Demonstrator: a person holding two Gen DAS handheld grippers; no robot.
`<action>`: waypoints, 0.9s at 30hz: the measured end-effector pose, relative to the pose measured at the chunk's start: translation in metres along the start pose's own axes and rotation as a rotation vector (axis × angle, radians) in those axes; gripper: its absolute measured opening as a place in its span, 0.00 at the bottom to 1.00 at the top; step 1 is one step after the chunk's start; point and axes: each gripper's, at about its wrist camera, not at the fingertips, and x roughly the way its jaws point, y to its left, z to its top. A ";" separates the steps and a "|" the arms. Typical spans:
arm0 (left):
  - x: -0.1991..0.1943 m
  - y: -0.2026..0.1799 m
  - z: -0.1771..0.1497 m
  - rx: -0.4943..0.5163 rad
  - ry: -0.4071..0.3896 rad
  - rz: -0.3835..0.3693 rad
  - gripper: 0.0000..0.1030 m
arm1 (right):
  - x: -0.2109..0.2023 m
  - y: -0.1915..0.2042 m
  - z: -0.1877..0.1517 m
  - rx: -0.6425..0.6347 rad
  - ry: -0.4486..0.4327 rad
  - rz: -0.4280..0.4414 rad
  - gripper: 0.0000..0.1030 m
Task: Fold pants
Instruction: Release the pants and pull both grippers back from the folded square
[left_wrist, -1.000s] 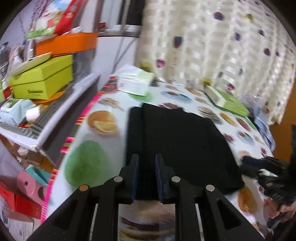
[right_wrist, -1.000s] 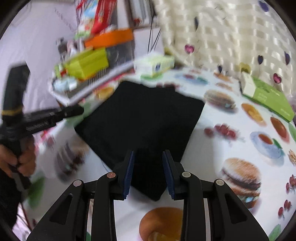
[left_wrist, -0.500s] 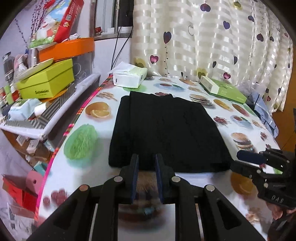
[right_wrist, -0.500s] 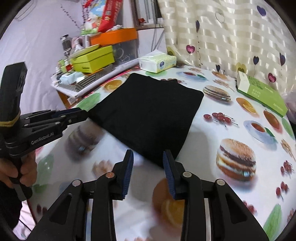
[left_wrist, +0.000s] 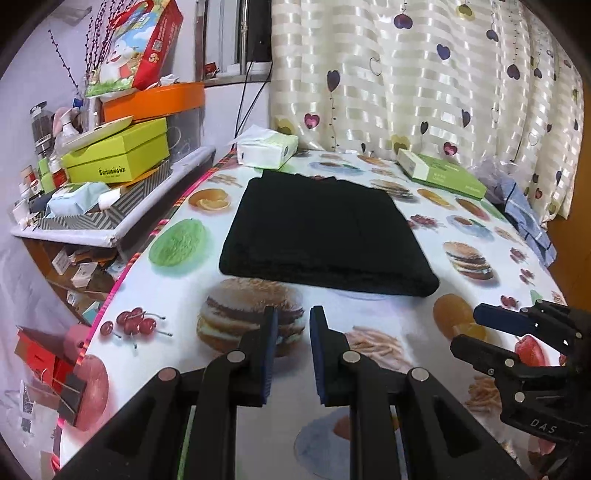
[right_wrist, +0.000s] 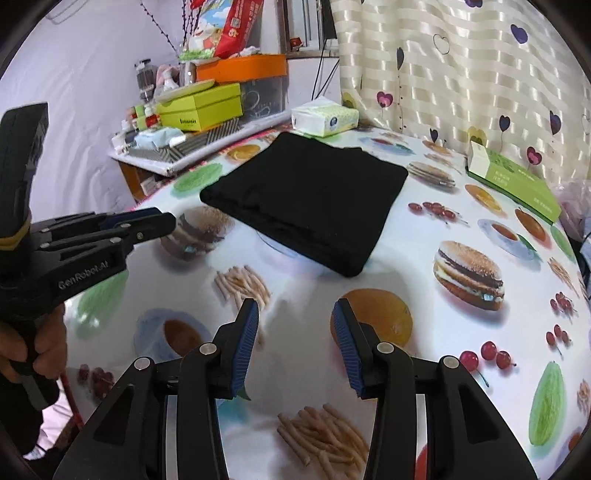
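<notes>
Lime-green shoebox (left_wrist: 122, 153) sits on the cluttered shelf (left_wrist: 110, 232) at far left, under an orange box (left_wrist: 155, 101) with a red snack bag (left_wrist: 140, 48) leaning on top; a wipes pack (left_wrist: 79, 197) lies just in front of the shoebox. Next comes the table (left_wrist: 388, 314), covered in an oilcloth printed with burgers, fries, cherries and oranges. At its far edge a tissue pack (left_wrist: 267, 147) lies near the curtain (left_wrist: 424, 74). Black pants (left_wrist: 325, 232) rest mid-table, folded into a flat, thick rectangle with the rounded fold edge nearest the cameras; nothing touches them. In the left wrist view the left gripper (left_wrist: 290, 328) hangs just above the cloth over a printed burger, near the pants but apart from them, its blue-padded fingers set to a narrow gap with nothing between them. Further right, a flat green box (left_wrist: 441, 173) lies by the curtain, and folded blue cloth (left_wrist: 528, 225) sits at the table's right edge. The right gripper (left_wrist: 469, 328) enters at lower right in that view, also clear of the pants. Seen from its own camera, the right gripper (right_wrist: 295, 321) is spread wide and empty above a printed orange, with the pants (right_wrist: 314, 192) ahead and the left gripper (right_wrist: 162, 219) off to the left, held by a hand (right_wrist: 33, 347).
</notes>
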 end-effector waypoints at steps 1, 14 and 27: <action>0.002 0.000 -0.001 -0.001 0.003 0.005 0.19 | 0.002 0.000 -0.001 -0.002 0.005 -0.005 0.42; 0.034 -0.004 -0.004 0.033 0.078 0.024 0.19 | 0.032 -0.010 -0.002 0.007 0.070 -0.034 0.42; 0.035 0.003 0.014 0.007 0.041 -0.015 0.19 | 0.025 -0.029 0.015 0.073 -0.014 -0.014 0.42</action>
